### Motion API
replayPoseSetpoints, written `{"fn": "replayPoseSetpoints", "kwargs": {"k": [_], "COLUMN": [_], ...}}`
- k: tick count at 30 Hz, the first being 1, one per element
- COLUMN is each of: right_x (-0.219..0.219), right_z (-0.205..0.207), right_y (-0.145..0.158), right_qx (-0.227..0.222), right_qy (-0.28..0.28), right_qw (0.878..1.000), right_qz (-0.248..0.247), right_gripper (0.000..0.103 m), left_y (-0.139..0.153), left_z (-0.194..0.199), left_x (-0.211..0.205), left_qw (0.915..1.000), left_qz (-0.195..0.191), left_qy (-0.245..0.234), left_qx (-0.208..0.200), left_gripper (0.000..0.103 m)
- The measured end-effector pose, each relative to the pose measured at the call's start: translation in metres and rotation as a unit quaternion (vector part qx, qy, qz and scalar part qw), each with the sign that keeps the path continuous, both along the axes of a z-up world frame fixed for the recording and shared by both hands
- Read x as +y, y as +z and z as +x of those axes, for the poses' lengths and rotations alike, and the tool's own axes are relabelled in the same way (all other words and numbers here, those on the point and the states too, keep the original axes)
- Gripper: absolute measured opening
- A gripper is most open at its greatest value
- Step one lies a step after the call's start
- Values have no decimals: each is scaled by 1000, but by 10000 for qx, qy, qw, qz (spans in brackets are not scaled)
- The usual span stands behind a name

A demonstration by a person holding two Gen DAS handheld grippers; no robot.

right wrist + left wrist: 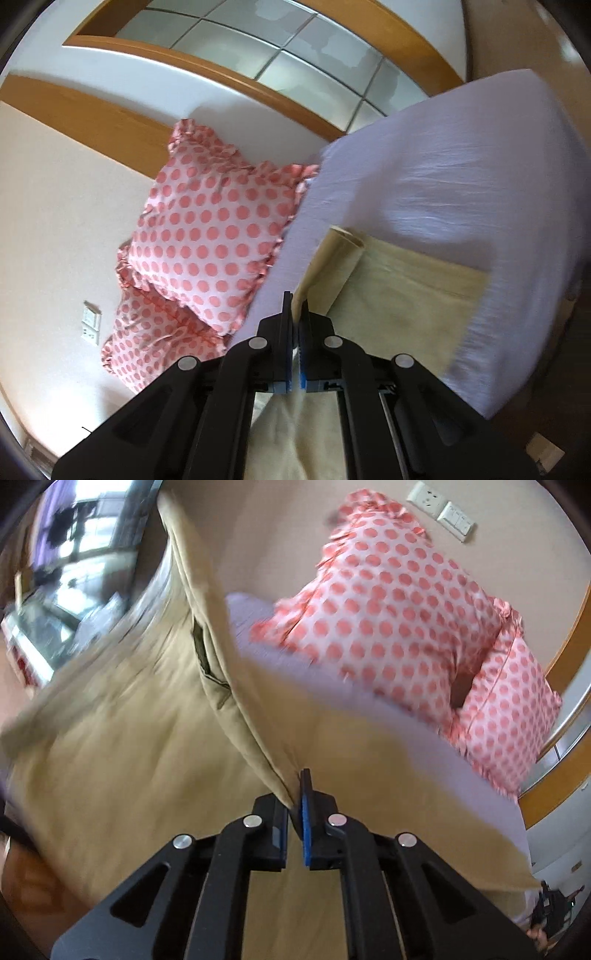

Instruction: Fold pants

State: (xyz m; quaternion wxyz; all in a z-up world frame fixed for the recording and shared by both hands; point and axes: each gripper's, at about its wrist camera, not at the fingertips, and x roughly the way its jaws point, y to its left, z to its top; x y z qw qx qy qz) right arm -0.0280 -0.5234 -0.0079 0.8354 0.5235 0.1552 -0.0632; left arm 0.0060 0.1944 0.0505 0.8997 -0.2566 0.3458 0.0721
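In the left wrist view, the left gripper (295, 805) enters from the bottom centre of the frame, its black arms converging upward and its blue-padded jaws clamped on an edge of the khaki cotton pants (129, 746). From the pinch the fabric rises in a taut ridge toward the upper left of the frame, with a dark pocket opening along the ridge, while the rest of the cloth fills the left and lower middle. The view is tilted and blurred. Behind the cloth lies the lilac-sheeted bed (369, 701), and the pink polka-dot ruffled pillows (399, 609) occupy the upper right, with white wall sockets (441, 509) above them.

In the right wrist view, the right gripper (295, 314) likewise comes up from the bottom centre, its jaws closed on a folded edge of the pants (399, 295), which spread across the lower right over the bed (461, 155). The pillows (210, 236) sit left of centre against a cream wall, beneath a wooden-framed window (280, 55) along the top.
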Motion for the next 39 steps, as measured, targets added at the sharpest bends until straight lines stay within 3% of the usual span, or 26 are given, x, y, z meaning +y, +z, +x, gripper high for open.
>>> {"fn": "replayPoseSetpoints", "kwargs": {"k": [5,11,12,13,15,16,21,23,26,29,30,33,35,39], "right_x": [-4,-4,-3,-3,-2,-3,-8,-4,6,13,14,24,47,132], "right_z": [-13,-19,-23,-26,-34,-37,-34,-32,-27,-20,-16,-8,3,36], "right_y": [-20,-22,-19,-17,-10,-7,-17,-16,-17,-21,-23,-16,11,69], "right_qx": [361,808,856,898,923,940,1112,1130,1125,1099,1083,805,380,-630], "right_qy": [-123,-144,-213,-277,-490,-606,-672,-705,-582,-321,-199,-4,259,1458], "right_qw": [9993,9964,9955,9946,9920,9901,9876,9858,9842,9854,9864,9867,9821,9592], "right_qz": [64,-232,-354,-444,-705,-846,-884,-1025,-1236,-1263,-1217,-1414,-1827,-2340], "right_gripper": [2,4,11,29,54,54,52,52,46,22,5,4,4,4], "left_y": [-36,-42,-42,-43,-43,-43,-39,-37,-36,-35,-35,-33,-35,-45], "left_z": [-46,-62,-63,-65,-69,-70,-80,-88,-98,-106,-110,-127,-133,-136], "left_x": [7,1,2,2,3,4,4,6,11,17,21,36,45,54], "left_qw": [9987,9994,9994,9993,9991,9990,9988,9989,9983,9974,9967,9925,9902,9875], "left_qz": [-416,-281,-315,-347,-416,-430,-439,-386,-452,-488,-502,-531,-605,-848], "left_qy": [178,152,132,112,68,52,35,113,161,327,421,862,1028,1146], "left_qx": [254,99,63,31,-44,-63,-198,-247,-333,-419,-471,-679,-723,-674], "left_gripper": [5,9,9,10,13,14,23,33,36,39,41,51,58,61]}}
